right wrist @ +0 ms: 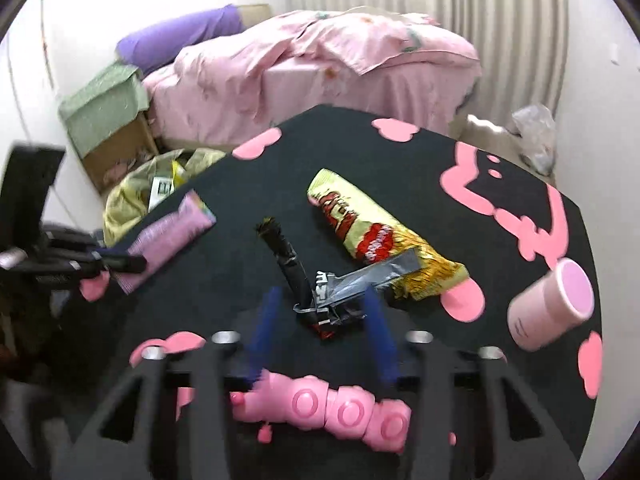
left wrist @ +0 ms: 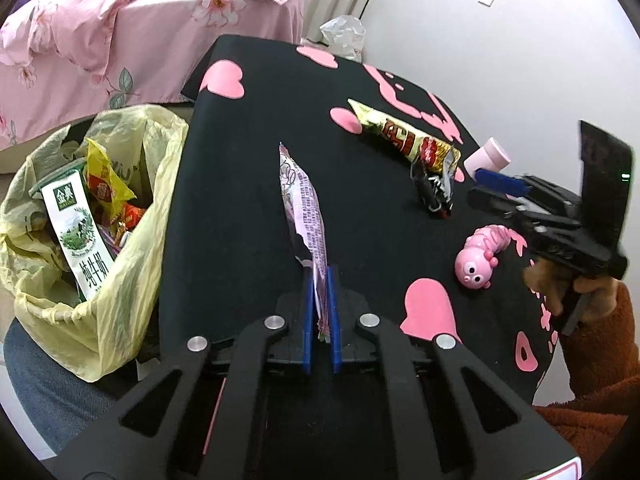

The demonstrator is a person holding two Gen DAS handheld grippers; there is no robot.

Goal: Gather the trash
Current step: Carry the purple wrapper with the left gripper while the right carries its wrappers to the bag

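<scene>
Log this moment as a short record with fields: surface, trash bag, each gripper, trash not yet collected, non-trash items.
surface: black table cover with pink shapes
trash bag: yellow bag beside the table, holding a milk carton and wrappers
left gripper: shut on the purple wrapper
right gripper: open, fingers either side of the black-and-silver wrapper, not pressing it
trash not yet collected: yellow snack wrapper, black-and-silver wrapper
non-trash items: pink caterpillar toy, pink cup lying on its side

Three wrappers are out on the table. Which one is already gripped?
The pale purple wrapper: the left gripper has its jaws shut on its end. The yellow-and-red wrapper and the crumpled black one lie loose on the cloth.
</scene>
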